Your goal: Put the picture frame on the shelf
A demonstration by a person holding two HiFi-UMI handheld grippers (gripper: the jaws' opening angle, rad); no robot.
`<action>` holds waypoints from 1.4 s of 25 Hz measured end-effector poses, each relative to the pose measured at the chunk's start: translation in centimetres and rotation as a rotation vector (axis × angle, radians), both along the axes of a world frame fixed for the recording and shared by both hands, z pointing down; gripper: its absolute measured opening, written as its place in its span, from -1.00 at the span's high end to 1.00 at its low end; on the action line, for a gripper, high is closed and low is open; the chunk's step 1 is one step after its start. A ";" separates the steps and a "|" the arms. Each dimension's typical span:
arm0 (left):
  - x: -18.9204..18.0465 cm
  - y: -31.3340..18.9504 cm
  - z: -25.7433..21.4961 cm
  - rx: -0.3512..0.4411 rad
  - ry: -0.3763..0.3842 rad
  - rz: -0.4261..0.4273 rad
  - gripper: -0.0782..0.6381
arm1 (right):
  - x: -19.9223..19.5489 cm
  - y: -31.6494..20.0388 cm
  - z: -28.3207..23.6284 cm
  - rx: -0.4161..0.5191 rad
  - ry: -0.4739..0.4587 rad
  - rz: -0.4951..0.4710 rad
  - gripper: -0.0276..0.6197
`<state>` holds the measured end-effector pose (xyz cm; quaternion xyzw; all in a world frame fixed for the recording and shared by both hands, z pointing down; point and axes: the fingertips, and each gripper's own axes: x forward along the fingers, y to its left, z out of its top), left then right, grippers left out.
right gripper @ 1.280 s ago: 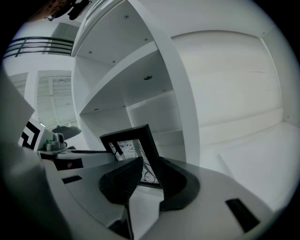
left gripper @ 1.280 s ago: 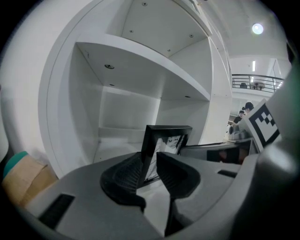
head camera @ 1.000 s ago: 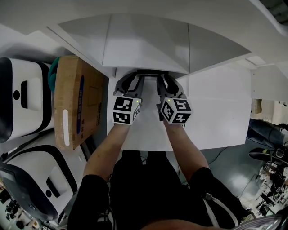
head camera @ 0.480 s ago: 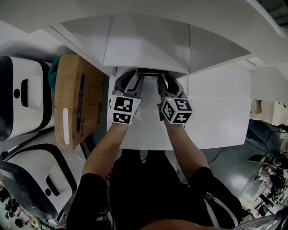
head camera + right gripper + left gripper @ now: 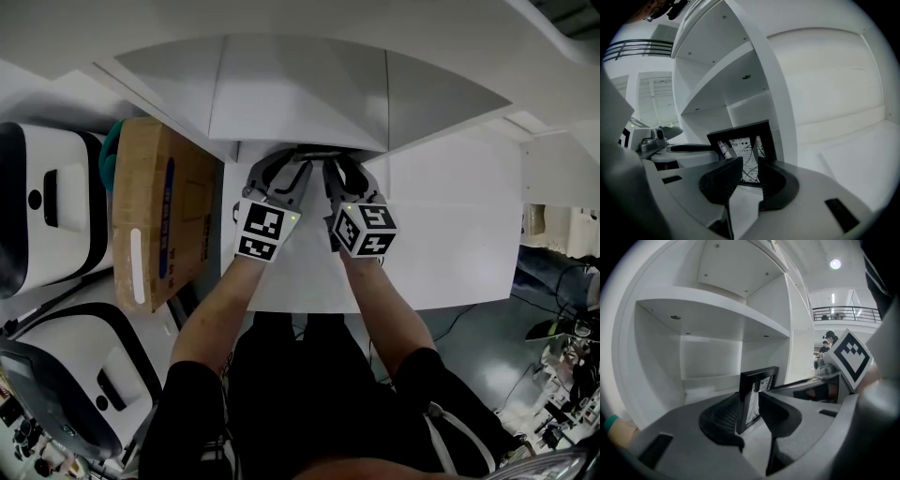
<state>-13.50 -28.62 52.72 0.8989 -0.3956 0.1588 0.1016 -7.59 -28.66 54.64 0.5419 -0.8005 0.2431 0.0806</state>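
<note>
A white shelf unit (image 5: 300, 89) fills the 12 o'clock half of my head view, with a cardboard box (image 5: 155, 206) standing on the floor out at 9 o'clock. The picture frame (image 5: 746, 390) is upright on the floor of the low bay (image 5: 696, 391), at 12 o'clock from both tools.

The change is on my left side. The left gripper (image 5: 751, 401) has just been opening its jaws. The frame's dark edge is between them, but the right pad now stands clear of the glass face, so that grip is loosened rather than holding. In the head view its marker cube (image 5: 269, 232) has tipped over a little and slid slightly toward 3 o'clock compared with half a second ago.

The right gripper (image 5: 751, 165) has not budged. Its jaws are part-way apart with the frame's lower rail showing in the gap. I can't tell whether the pads are bearing on it.

I take this as the start of the release: the frame is where it belongs, and the job is nearly done. The risk now is that it tips as I back out, so I'd check that it stands by itself before clearing the right side.
</note>
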 end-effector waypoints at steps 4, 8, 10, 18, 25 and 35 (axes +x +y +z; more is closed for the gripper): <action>1.1 0.5 0.4 -0.011 0.004 0.002 0.43 | 0.4 0.4 0.6 -0.019 -0.007 0.005 0.61; 1.4 0.2 0.6 -0.013 0.000 -0.011 0.43 | 0.9 0.8 1.1 -0.030 -0.012 0.004 0.61; 1.5 -0.1 0.7 -0.012 -0.006 -0.012 0.43 | 1.1 1.1 1.2 -0.033 -0.014 0.003 0.61; 1.8 -1.7 0.9 -0.005 -0.036 -0.011 0.43 | 1.9 2.3 2.2 -0.054 -0.002 -0.007 0.61; 1.9 -2.3 0.8 -0.020 -0.019 -0.029 0.43 | -0.8 2.2 4.9 -0.153 -0.008 -0.133 0.61; 2.0 -2.6 0.8 -0.037 0.003 -0.052 0.43 | 0.4 0.3 6.9 -0.197 -0.036 -0.003 0.62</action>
